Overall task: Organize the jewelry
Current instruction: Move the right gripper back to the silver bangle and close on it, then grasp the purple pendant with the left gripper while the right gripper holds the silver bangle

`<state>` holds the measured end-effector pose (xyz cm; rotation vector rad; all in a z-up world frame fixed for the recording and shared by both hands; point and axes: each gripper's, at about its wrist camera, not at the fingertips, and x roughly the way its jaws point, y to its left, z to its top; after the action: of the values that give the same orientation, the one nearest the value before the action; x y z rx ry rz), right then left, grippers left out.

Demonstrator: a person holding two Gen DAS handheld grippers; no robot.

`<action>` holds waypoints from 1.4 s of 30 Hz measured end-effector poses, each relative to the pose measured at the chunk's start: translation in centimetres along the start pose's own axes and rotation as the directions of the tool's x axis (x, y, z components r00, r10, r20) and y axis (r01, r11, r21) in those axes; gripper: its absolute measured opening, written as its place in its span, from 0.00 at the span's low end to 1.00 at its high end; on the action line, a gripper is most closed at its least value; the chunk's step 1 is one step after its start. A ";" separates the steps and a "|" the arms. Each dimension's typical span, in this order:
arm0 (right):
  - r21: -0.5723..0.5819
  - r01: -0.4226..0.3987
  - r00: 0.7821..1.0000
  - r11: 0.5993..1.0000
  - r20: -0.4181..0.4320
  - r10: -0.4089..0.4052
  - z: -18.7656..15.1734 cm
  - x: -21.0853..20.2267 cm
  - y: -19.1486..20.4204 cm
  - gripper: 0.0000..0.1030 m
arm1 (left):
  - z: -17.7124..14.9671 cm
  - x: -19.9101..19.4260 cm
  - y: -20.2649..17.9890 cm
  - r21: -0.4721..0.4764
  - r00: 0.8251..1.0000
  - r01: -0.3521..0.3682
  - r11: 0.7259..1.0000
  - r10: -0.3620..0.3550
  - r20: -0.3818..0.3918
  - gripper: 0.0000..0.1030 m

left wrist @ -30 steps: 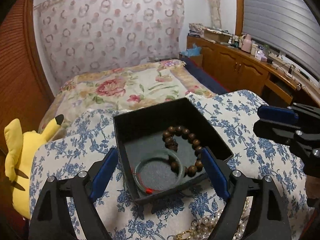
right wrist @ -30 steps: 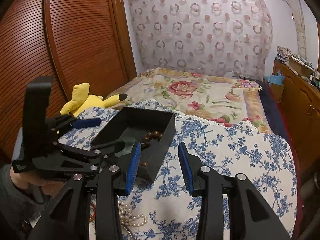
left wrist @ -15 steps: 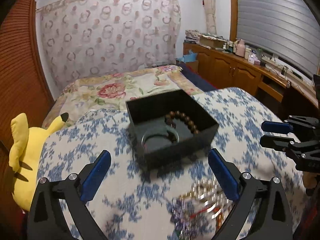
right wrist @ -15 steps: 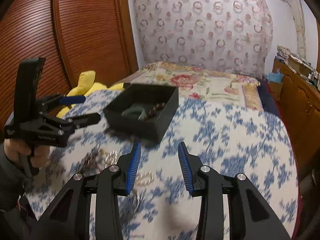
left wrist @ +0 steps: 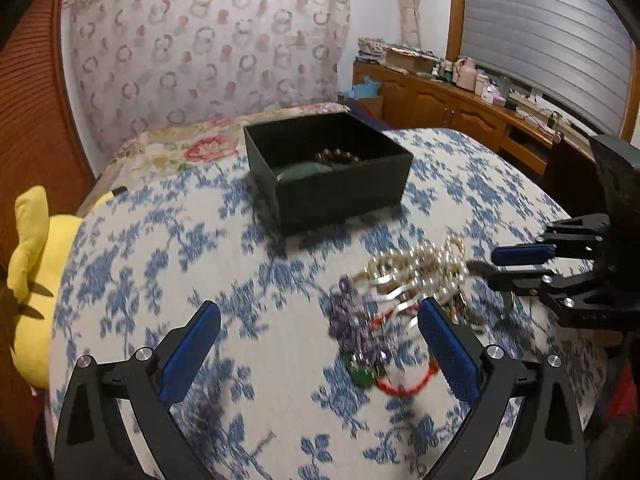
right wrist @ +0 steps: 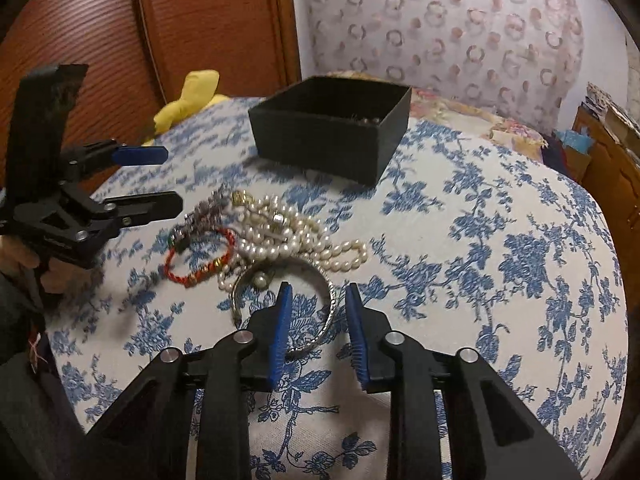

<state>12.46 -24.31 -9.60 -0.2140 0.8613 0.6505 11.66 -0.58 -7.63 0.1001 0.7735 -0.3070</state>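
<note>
A tangle of jewelry lies on the blue-floral tablecloth (right wrist: 500,220) of the table: a pearl necklace (right wrist: 298,236) heaped in loops, a red cord bracelet (right wrist: 198,258) with gold beads just left of it and touching the pearls, a blurred purple-beaded piece (left wrist: 352,320) beyond the red one, and a silver bangle (right wrist: 320,304) lying flat at the near edge of the heap, partly over the pearls.

The right hand-held gripper (right wrist: 316,332) hangs low over the bangle with its blue-padded fingers parted — the bangle's near-right arc shows in the gap between them, and the pads are not pressed on it as far as can be told.

The left hand-held gripper (left wrist: 320,352) is spread wide and holds nothing; seen from the right wrist view it sits just left of the heap, its tips near the purple piece.

Behind the heap, well apart from it, stands an open black box (left wrist: 344,188) holding a dark wooden bead bracelet (left wrist: 338,157) and a green jade bangle (left wrist: 304,170).

Off the table's left edge sits a yellow plush toy (left wrist: 30,280) — beyond the table, a bed with a floral cover (left wrist: 184,144).
</note>
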 end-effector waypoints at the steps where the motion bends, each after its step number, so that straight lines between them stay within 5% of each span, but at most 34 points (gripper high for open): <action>1: -0.001 0.002 1.000 1.000 -0.008 -0.002 0.0 0.2 0.1 0.23 | -0.2 0.1 -0.1 0.002 1.000 0.001 1.000 -0.001 -0.010 0.92; 3: -0.005 0.027 0.999 1.000 -0.026 -0.027 -0.2 0.7 0.1 0.12 | -0.6 0.1 -0.3 0.009 1.000 0.001 1.000 -0.001 -0.017 0.92; 7: -0.009 0.045 0.999 0.999 -0.023 -0.045 -0.4 0.4 -0.2 0.05 | -1.0 0.3 -0.6 0.007 0.999 0.014 1.000 -0.013 -0.040 0.92; 12: 0.003 0.088 0.996 0.996 -0.008 -0.088 -1.3 -0.6 -0.4 0.05 | -0.9 0.6 -0.4 -0.033 0.998 0.038 0.999 -0.039 -0.043 0.92; 22: 0.023 0.121 0.993 0.992 -0.005 -0.121 -1.8 -0.8 -0.5 0.05 | -0.2 2.3 1.1 -0.168 0.985 0.137 0.976 -0.153 -0.081 0.47; 30: 0.023 0.122 0.992 0.992 -0.007 -0.122 -1.7 -0.7 -0.6 0.05 | 0.5 3.3 1.3 -0.189 0.983 0.141 0.972 -0.159 -0.086 0.36; 32: 0.022 0.123 0.992 0.992 -0.006 -0.123 -1.7 -0.7 -0.5 0.06 | 0.6 3.2 1.2 -0.187 0.982 0.151 0.971 -0.169 -0.082 0.20; 42: 0.019 0.115 0.993 0.993 -0.019 -0.114 -1.2 -0.2 -0.9 0.07 | 0.5 2.1 0.9 -0.150 0.991 0.108 0.983 -0.119 -0.062 0.17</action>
<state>12.10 -25.59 -10.31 -0.2492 0.8657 0.5333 13.73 -0.29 -8.79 -0.0718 0.8717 -0.3556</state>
